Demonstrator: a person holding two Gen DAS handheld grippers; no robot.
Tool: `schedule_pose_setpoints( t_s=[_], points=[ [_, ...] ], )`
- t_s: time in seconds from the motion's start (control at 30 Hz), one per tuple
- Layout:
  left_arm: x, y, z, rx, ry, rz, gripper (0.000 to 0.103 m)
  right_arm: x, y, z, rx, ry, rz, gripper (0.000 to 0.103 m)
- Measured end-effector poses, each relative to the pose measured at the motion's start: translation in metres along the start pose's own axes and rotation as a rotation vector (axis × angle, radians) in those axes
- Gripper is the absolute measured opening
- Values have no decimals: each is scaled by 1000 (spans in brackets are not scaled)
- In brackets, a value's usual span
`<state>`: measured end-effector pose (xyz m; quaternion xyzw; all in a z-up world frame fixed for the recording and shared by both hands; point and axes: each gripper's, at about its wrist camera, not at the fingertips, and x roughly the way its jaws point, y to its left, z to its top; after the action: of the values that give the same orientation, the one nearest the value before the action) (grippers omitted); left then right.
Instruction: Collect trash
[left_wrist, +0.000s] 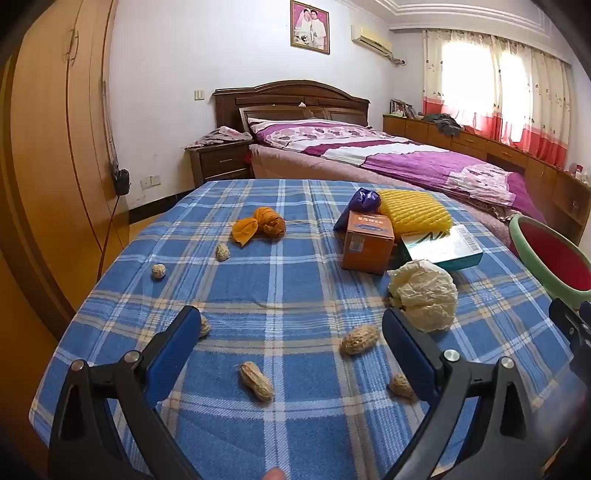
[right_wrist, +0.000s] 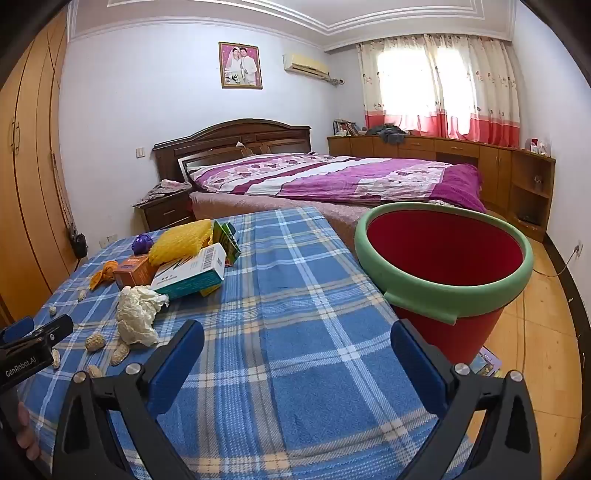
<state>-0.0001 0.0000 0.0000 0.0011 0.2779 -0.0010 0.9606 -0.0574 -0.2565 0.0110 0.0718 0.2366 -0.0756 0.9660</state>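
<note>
Both spread wide, pinching nothing: left tongs (left_wrist: 291, 328) above peanuts (left_wrist: 256, 380), one half hidden behind a finger; right tongs (right_wrist: 297, 343) beside bucket (right_wrist: 443, 288), base cut off.

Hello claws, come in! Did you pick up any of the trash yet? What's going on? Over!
Left claw open, empty. Right claw open, empty. Peanut shells, crumpled paper, boxes all on the checked cloth. Red bin waiting, nothing blocking.

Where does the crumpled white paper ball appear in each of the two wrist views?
Left wrist view: crumpled white paper ball right of centre, beyond the right fingertip.
Right wrist view: same ball at left, on the blue plaid cloth.
Shared landmark: orange box just behind it.
</note>
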Motion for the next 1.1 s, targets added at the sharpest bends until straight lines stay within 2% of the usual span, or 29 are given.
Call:
schedule_pose_setpoints(
  t_s=[1.1],
  points=[
    [0, 0, 0, -4, 5, -2, 98, 1, -1, -1, 10, 3, 5, 103]
  ],
)
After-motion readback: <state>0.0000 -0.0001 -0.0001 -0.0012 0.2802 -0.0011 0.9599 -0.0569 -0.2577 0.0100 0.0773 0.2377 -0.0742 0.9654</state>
